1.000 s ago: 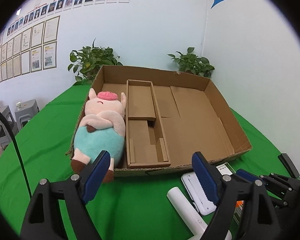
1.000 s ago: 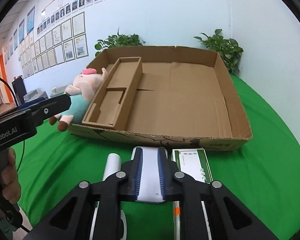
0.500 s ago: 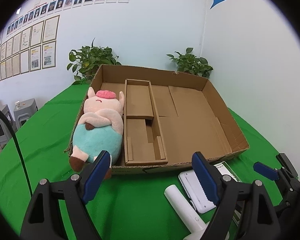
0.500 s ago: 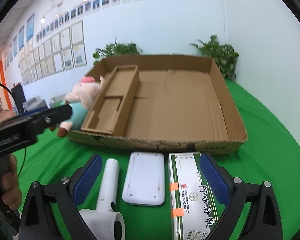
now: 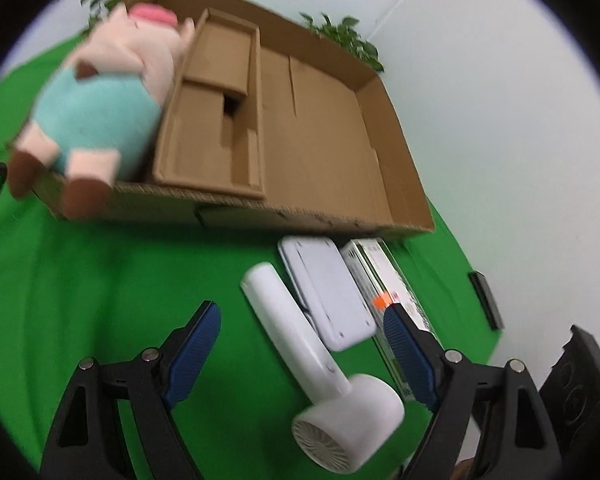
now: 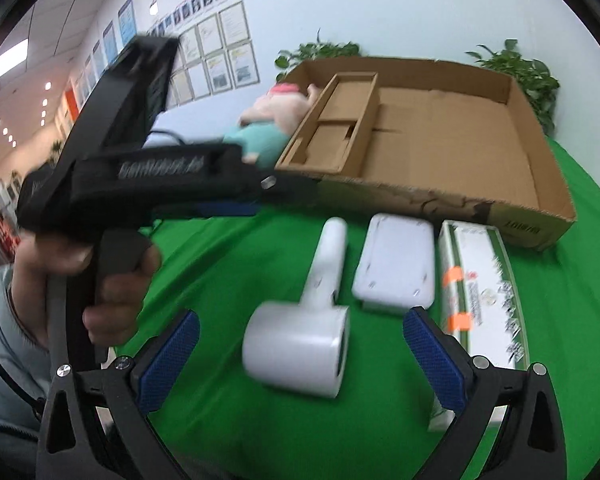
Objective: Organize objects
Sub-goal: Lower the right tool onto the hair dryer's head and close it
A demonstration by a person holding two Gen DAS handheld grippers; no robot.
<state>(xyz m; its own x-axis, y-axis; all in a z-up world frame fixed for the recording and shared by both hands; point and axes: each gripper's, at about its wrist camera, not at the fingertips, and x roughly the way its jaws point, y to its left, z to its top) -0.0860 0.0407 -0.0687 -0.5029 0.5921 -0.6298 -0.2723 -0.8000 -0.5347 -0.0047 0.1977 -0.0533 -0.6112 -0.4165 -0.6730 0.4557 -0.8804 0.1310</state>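
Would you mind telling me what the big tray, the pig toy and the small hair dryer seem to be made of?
Tray: corrugated cardboard, matte brown, with creased folds and raw fluted edges.
Pig toy: soft plush fabric, fuzzy and rounded, probably stuffed.
Hair dryer: most likely moulded plastic, smooth white with a slight sheen.

Bright green worktop. Plain brown cardboard box. Pink plush pig in teal, brown feet. White hair dryer, white case. White-and-green carton, orange tape. Black grippers, blue ribbed pads.
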